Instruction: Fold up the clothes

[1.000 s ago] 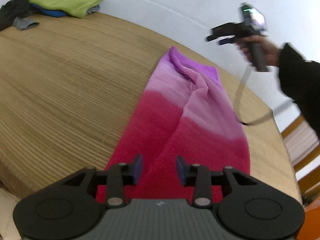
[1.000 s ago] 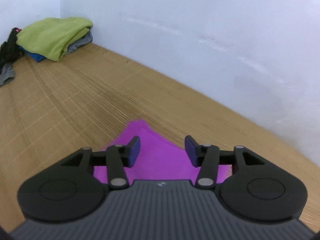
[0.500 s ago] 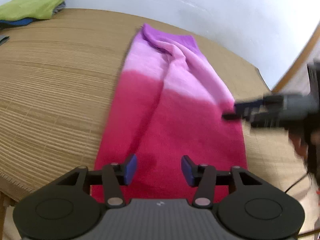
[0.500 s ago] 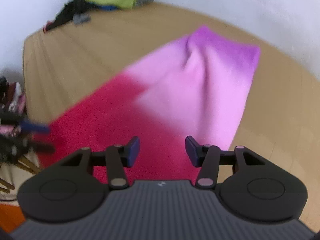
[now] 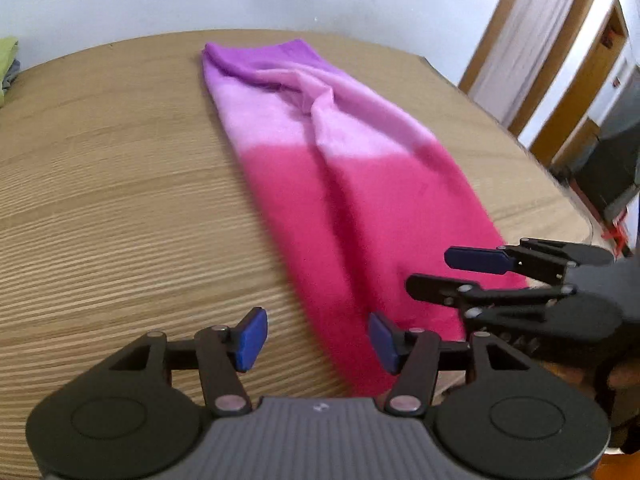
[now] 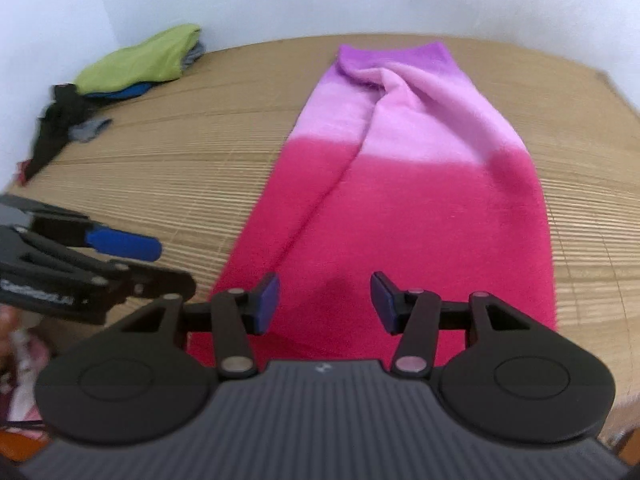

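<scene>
We see the pink-to-purple garment [image 6: 408,184] running up the middle of the right wrist frame, from its deep pink end at the bottom to its purple end near the wall at the top, stretched lengthwise on the woven mat [image 6: 192,168]; in the left wrist view it slants from lower centre to upper centre. It lies long and narrow, with a soft ridge down its length, which we read as a lengthwise fold already made, so that a crosswise fold is likely next. Both grippers sit at the pink end, we judge because that is the end to be lifted and carried toward the purple one. The right gripper [image 6: 324,300] hangs over the middle of the pink hem, jaws parted fairly wide and empty, the cloth showing beneath the gap, not pinched. The left gripper [image 5: 316,336] straddles the garment's left edge at the bottom of its own frame; its jaws are opening, with mat under one pad and pink cloth under the other, nothing gripped. Each gripper appears at the edge of the other's view, so they are close together. A stack of folded clothes [image 6: 140,64], green on top, waits in the upper left of the right wrist frame, presumably where finished pieces go.
</scene>
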Tool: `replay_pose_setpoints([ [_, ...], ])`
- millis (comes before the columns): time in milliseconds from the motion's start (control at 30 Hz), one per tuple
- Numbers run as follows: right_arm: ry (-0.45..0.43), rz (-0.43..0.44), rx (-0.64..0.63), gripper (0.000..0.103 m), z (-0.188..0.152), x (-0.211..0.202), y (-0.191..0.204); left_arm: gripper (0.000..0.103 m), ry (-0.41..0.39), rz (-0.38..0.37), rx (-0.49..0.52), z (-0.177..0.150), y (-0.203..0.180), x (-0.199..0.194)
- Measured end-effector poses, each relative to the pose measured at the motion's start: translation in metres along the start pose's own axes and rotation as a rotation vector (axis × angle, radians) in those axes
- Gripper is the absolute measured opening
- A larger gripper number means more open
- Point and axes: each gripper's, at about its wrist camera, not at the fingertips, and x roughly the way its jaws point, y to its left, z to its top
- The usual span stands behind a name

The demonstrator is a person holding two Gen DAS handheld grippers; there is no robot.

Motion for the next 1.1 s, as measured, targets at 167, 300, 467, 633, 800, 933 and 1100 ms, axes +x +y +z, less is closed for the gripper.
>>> replay_pose_setpoints([
  [167, -0.012, -0.177, -0.087, 0.053, -0.012, 0.015, 0.038, 0.059, 0.009, -0.058, 0.025, -0.004, 0.012, -0.003],
  [300, 0.004, -0.207, -0.017, 0.054, -0.016, 0.032, 0.038, 0.059, 0.021, -0.087, 0.041, -0.006, 0.016, -0.001],
  [467, 0.012, -0.226, 0.141, 0.023, -0.010, 0.035, 0.017, 0.059, -0.010, -0.135, 0.059, 0.001, 0.019, -0.005],
  [633, -0.010, -0.099, 0.438, 0.011, -0.007, 0.026, -0.034, 0.059, -0.041, -0.190, 0.061, 0.020, 0.019, -0.002],
  [800, -0.053, -0.028, 0.521, 0.009, -0.012, 0.014, -0.053, 0.059, -0.039, -0.227, 0.110, 0.036, 0.009, 0.020],
  [933, -0.101, 0.061, 0.458, 0.007, -0.002, -0.006, -0.047, 0.059, -0.007, -0.234, 0.087, 0.038, 0.013, 0.040],
  [1100, -0.151, 0.204, 0.199, 0.007, 0.020, -0.050, -0.016, 0.059, -0.002, -0.198, 0.072, 0.033, 0.021, 0.047],
])
